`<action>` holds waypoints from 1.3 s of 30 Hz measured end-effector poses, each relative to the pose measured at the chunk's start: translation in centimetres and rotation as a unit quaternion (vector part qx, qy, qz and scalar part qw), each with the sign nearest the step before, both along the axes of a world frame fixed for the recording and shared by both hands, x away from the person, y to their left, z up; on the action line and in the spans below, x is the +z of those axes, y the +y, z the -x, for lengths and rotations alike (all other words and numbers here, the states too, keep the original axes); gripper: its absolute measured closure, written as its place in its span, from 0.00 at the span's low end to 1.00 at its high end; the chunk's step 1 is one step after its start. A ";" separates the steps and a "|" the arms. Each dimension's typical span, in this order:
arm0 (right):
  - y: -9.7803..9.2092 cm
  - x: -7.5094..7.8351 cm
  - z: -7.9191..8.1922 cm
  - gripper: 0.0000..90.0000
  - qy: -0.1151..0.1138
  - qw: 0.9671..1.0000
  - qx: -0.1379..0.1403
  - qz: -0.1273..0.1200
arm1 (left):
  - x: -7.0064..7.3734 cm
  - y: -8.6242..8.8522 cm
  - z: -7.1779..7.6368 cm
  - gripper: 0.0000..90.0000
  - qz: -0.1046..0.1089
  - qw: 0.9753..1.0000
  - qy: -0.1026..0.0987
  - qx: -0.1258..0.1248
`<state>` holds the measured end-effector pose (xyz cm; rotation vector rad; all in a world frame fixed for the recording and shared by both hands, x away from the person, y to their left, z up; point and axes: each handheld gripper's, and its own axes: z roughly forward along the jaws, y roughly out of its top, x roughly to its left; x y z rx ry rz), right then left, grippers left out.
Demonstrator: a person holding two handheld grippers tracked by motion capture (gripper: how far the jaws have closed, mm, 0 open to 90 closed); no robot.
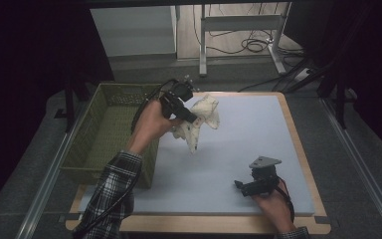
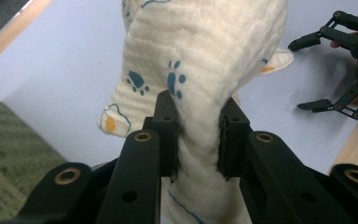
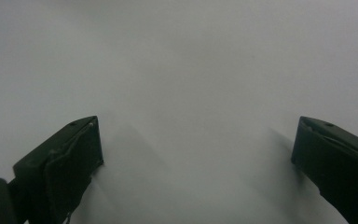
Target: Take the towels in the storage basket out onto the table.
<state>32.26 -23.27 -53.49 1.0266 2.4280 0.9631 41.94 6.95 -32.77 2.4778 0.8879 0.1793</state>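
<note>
A cream cloth (image 1: 199, 119) with blue paw prints and orange spots hangs bunched above the pale mat, just right of the basket. My left gripper (image 1: 191, 118) is shut on it; in the left gripper view both jaws pinch the cloth (image 2: 200, 84) at its gathered middle, with my left gripper (image 2: 198, 135) squeezing the fabric. My right gripper (image 1: 243, 188) rests low near the mat's front right, jaws spread wide. In the right gripper view my right gripper (image 3: 196, 154) holds nothing and faces bare mat.
A green woven basket (image 1: 107, 132) stands along the table's left side. The pale mat (image 1: 248, 134) covers the wooden table (image 1: 303, 164). Desk legs and cables lie on the floor beyond the far edge.
</note>
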 end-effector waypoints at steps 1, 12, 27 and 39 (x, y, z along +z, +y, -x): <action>0.0 0.0 0.0 0.02 0.000 1.000 0.000 0.000 | -0.5 -0.5 -0.1 0.82 0.000 1.000 -0.002 -0.002; 0.0 0.0 0.0 0.02 -0.001 1.000 0.000 0.000 | -4.3 -3.4 -1.0 0.82 0.001 1.000 0.000 -0.006; 0.0 0.0 0.0 0.02 -0.002 1.000 0.000 0.000 | -11.3 -6.0 -1.5 0.81 0.034 0.999 0.011 -0.005; 0.0 0.0 0.0 0.02 -0.001 1.000 0.000 0.000 | -14.4 -6.9 -1.0 0.77 0.062 0.998 -0.018 -0.011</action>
